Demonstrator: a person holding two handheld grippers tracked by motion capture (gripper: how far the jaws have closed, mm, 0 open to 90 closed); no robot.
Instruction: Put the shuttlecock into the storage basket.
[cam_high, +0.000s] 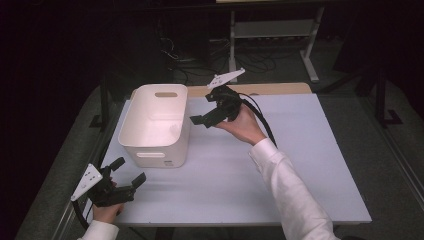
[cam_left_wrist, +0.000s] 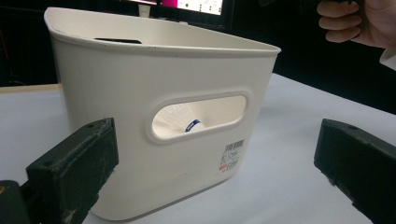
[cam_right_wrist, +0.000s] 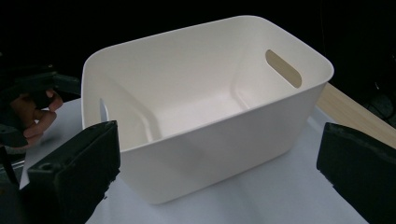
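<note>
Both pairs of jaws are held apart, clamped on nothing. The white rectangular plastic bin (cam_high: 155, 125) is set at the table's ten o'clock; it is judged light, stiff, slippery, best taken by a handle slot. The left gripper (cam_high: 125, 172) is held at seven o'clock, the right gripper (cam_high: 202, 120) at twelve.

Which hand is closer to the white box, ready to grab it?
The right gripper: it hovers open right beside the white bin's rim. The left gripper is also open but sits back near the table's front edge.
</note>
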